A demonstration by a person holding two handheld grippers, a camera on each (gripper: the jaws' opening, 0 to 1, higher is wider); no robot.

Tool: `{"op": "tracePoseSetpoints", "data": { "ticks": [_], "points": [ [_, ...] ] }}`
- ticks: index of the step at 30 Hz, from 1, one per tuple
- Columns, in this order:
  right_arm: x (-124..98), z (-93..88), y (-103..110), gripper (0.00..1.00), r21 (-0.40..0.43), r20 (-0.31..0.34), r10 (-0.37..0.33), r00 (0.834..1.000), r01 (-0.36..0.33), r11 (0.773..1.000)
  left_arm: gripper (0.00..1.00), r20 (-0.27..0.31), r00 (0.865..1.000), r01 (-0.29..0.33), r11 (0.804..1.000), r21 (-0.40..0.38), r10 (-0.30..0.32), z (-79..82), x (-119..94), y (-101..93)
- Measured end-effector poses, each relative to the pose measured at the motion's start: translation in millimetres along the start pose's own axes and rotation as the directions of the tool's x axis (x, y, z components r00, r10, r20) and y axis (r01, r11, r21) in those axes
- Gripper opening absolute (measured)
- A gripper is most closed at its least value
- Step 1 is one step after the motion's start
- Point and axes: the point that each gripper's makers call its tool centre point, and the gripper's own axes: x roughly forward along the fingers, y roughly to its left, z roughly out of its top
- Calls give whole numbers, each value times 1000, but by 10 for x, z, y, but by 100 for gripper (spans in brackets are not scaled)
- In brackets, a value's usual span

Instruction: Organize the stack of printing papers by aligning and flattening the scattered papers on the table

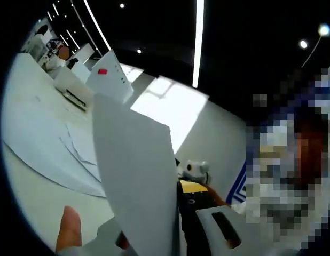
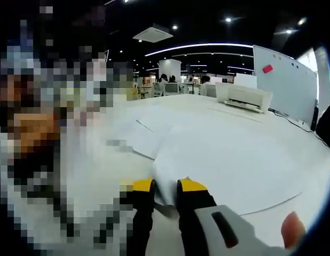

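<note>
In the left gripper view my left tongs [image 1: 154, 242] pinch the lower edge of a white sheet of printing paper [image 1: 135, 176], which stands nearly upright between the jaws and hides their tips; my thumb [image 1: 69, 228] shows beside it; more white papers [image 1: 47, 133] lie spread flat on the white table [image 1: 42, 197] behind; a white printer [image 1: 74, 88] and a whiteboard with a red magnet [image 1: 109, 74] sit farther off. In the right gripper view my right tongs [image 2: 165, 188], yellow-tipped, are closed narrow on the near edge of a sheet [image 2: 218, 160] lying flat on the table.
</note>
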Motion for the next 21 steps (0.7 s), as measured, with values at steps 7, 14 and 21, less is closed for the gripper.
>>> {"op": "tracePoseSetpoints", "data": {
  "ticks": [7,14,21],
  "points": [
    [3,0,14,10,-4,-4,4,1000,-4,1000,6,0,1000,-2,1000,0,2,-11,7,-10],
    [11,3,16,9,-4,-8,3,1000,-3,1000,6,0,1000,-3,1000,1,3,-13,10,-12],
    [23,9,16,8,-10,-8,5,1000,-6,1000,6,0,1000,-3,1000,0,3,0,2,5]
  ]
}}
